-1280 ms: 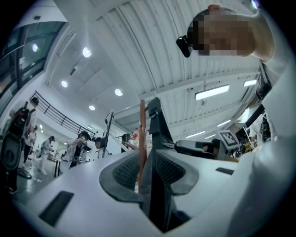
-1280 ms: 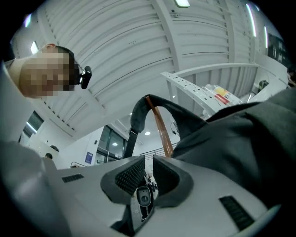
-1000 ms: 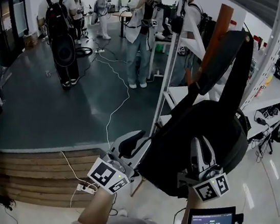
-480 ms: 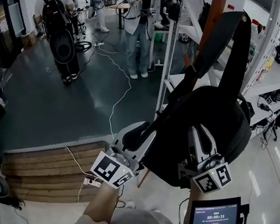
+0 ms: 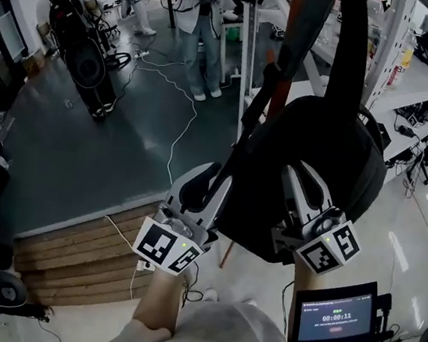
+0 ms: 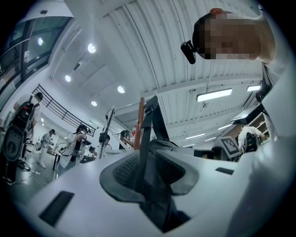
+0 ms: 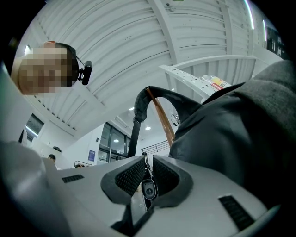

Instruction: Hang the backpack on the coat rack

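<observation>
A black backpack (image 5: 317, 165) hangs high against the wooden pole of a coat rack (image 5: 300, 20). Its straps run up beside the pole and out of the top of the head view. The left gripper (image 5: 211, 178) is clamped on one strap (image 6: 144, 139). The right gripper (image 5: 305, 179) is clenched on the backpack's side. No view shows whether a strap has caught a hook. The bag is best lowered slowly until the rack takes its weight, then let go.
</observation>
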Action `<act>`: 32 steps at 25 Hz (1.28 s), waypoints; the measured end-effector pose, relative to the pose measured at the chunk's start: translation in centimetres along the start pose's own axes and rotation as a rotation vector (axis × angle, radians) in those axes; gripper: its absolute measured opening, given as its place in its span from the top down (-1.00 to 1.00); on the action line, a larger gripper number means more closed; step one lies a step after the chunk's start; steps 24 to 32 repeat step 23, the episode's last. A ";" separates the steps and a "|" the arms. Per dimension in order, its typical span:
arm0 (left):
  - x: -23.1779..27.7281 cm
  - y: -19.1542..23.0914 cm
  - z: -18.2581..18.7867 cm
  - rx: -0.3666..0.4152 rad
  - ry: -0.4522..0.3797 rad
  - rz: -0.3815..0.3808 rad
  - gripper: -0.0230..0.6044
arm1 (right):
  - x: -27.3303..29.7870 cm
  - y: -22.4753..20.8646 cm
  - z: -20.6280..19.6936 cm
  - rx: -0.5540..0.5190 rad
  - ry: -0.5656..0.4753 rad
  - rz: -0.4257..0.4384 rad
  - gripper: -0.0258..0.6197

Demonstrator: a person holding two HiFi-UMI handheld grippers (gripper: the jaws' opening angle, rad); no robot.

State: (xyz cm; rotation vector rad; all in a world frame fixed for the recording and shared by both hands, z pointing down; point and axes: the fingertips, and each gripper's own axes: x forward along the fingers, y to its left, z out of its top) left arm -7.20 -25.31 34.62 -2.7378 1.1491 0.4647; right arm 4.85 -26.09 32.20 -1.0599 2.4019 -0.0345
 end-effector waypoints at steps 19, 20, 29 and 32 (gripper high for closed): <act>0.7 0.1 -0.1 0.018 0.015 0.009 0.57 | 0.7 -1.0 -0.3 0.013 0.018 0.009 0.79; 0.9 0.0 -0.2 0.019 0.013 0.011 0.57 | 0.7 -1.3 -0.3 0.011 0.018 0.014 0.79; 1.6 -0.6 -1.3 0.015 0.015 0.005 0.57 | 0.1 -2.1 -0.4 0.003 0.022 0.015 0.79; 1.6 -0.6 -1.3 0.015 0.015 0.005 0.57 | 0.1 -2.1 -0.4 0.003 0.022 0.015 0.79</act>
